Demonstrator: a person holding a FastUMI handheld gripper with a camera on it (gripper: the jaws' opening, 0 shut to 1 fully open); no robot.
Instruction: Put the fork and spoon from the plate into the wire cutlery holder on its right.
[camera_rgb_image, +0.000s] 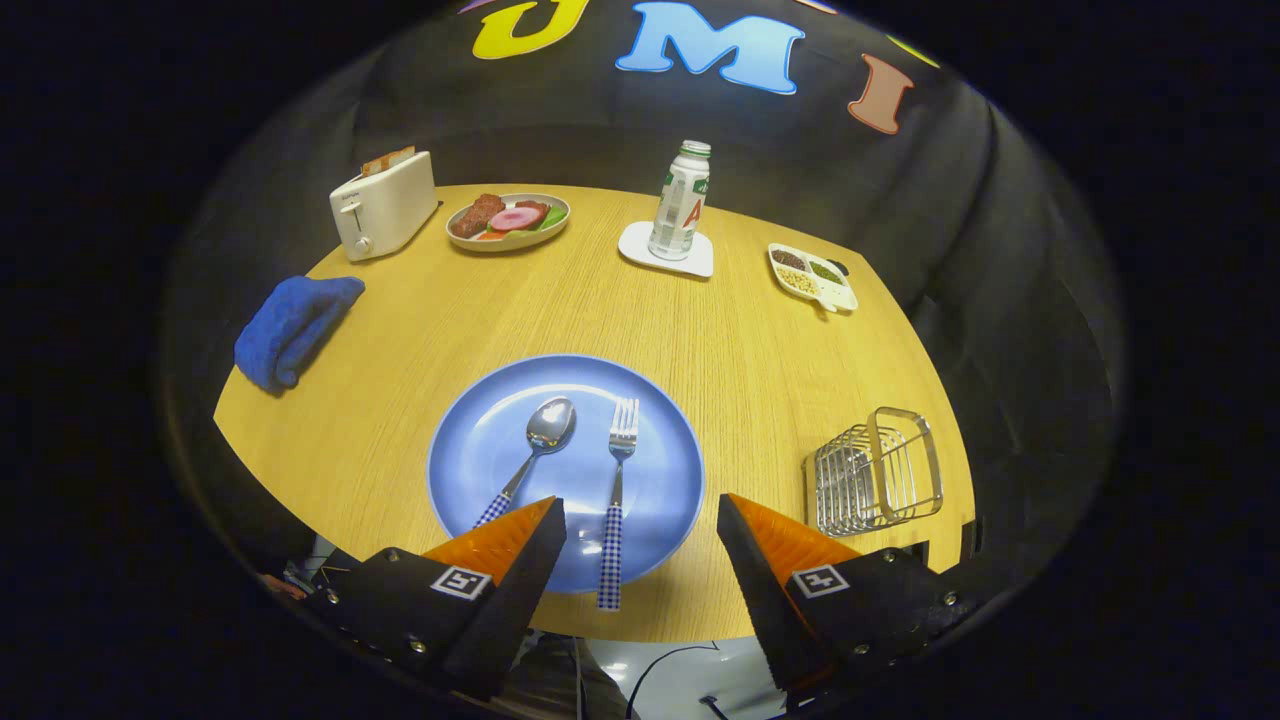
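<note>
A blue plate (470, 450) lies on the wooden table near its front edge. On it rest a spoon (545, 430) and, to its right, a fork (618, 470), both with checked blue-and-white handles pointing toward me. The fork's handle runs between my fingers and overhangs the plate's rim. The spoon's handle ends just ahead of my left finger. My gripper (640, 515) hovers open above the plate's near side, holding nothing. The wire cutlery holder (877, 470) stands on the table right of the plate, just beyond my right finger.
Farther back stand a white toaster (385, 205), a plate of food (508, 220), a bottle (680, 200) on a white coaster (640, 250) and a divided snack tray (812, 277). A blue cloth (293, 328) lies left of the plate. The table's front edge passes below my fingers.
</note>
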